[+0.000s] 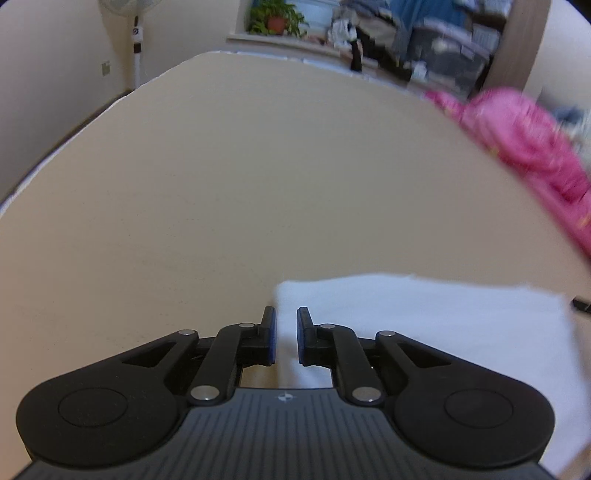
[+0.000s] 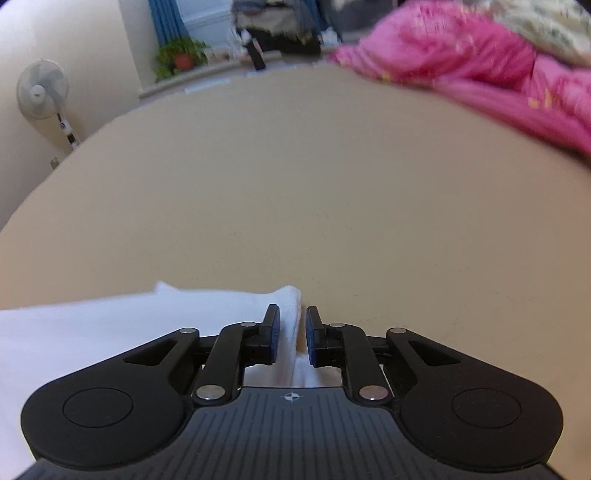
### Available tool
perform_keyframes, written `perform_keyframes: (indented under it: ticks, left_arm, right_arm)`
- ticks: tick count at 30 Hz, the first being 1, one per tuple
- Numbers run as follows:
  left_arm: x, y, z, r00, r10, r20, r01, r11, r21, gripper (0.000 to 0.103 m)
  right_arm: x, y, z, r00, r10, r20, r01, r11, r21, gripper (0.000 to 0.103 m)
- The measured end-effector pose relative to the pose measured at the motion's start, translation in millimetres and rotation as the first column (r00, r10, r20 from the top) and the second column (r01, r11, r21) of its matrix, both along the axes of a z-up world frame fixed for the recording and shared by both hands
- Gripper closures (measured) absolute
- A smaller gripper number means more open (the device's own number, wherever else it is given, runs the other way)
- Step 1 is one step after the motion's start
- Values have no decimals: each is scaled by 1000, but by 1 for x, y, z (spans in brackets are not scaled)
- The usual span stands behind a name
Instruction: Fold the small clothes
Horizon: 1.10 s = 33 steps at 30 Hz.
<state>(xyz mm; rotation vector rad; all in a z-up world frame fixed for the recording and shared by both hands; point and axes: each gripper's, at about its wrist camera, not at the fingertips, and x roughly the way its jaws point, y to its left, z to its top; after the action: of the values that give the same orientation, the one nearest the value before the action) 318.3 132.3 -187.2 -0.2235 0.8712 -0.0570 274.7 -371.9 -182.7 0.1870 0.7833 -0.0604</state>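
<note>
A white cloth [image 1: 424, 325] lies flat on the beige table [image 1: 221, 184], folded into a band with straight edges. My left gripper [image 1: 286, 334] hovers over its left end. The jaws stand a narrow gap apart, and cloth shows in the gap without the pads pressing it. In the right wrist view the same white cloth [image 2: 110, 325] fills the lower left. My right gripper [image 2: 292, 334] is at its right end. A thick folded edge rises between the slightly parted jaws, with bare table [image 2: 295, 184] visible beside it.
A crumpled pink garment [image 1: 524, 140] lies at the table's far right, and shows as the pink garment [image 2: 461, 55] with a pale patterned cloth [image 2: 546, 29] behind it. Beyond the table stand a fan [image 2: 42, 88], a potted plant [image 2: 183, 55] and cluttered shelves [image 1: 424, 37].
</note>
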Motion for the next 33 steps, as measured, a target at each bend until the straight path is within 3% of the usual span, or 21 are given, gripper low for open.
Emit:
perform_keyframes:
  ticks: [3,6,10,11,15,18,22,23,24,25,26,27,31,33]
  left_arm:
    - [-17,0,20,998,-12,-60,10,1000,-21,90]
    - [-48,-3,39,994,-41,-102,38,999,-32,90]
    - [-100,4,45,991,-46,-124,33,995,-98,86]
    - [-112,4,42,991,-40,-128,27,994,-102,80]
    - [-141,7,12,979,-47,-196,19,990,-140,80]
    - [-142,-3,-3,969,-78,-235,59,994,-89,79]
    - [-143,-7,-10,966,-101,-238,82,993,-89,80]
    - [-143,-7,-12,963,-114,-243,94,991,-91,84]
    - [-144,-9,-13,962,-126,-242,110,991,-82,95]
    - [-145,-11,-13,962,-133,-240,123,991,-58,96]
    - [-145,-15,-13,963,-140,-232,134,990,-43,98]
    - [-152,-12,-10,964,-147,-220,141,989,-44,99]
    - [-173,0,15,982,-154,-112,143,985,-96,99]
    - [-177,3,12,980,-149,-134,138,986,-88,99]
  right_arm:
    - [-24,-4,36,999,35,31,-38,996,82,79]
    - [-51,-6,66,998,55,9,-56,991,120,76]
    - [-97,-5,82,994,99,-43,-93,987,134,71]
    - [-110,-5,79,993,101,-58,-93,988,124,69]
    - [-149,-8,49,991,57,-121,-41,990,134,69]
    - [-156,-14,20,966,27,-258,7,992,130,68]
    - [-160,-18,16,967,28,-254,22,982,188,68]
    - [-159,-17,14,963,37,-267,13,983,184,68]
    - [-159,-17,10,958,46,-284,4,985,174,68]
    - [-156,-16,8,953,53,-299,-4,987,162,68]
    - [-158,-15,8,952,58,-301,-10,987,159,76]
    - [-161,-15,9,954,66,-293,-19,987,163,97]
    - [-180,-31,39,988,44,-148,-6,968,249,98]
    - [-189,-40,48,992,29,-122,6,963,271,99]
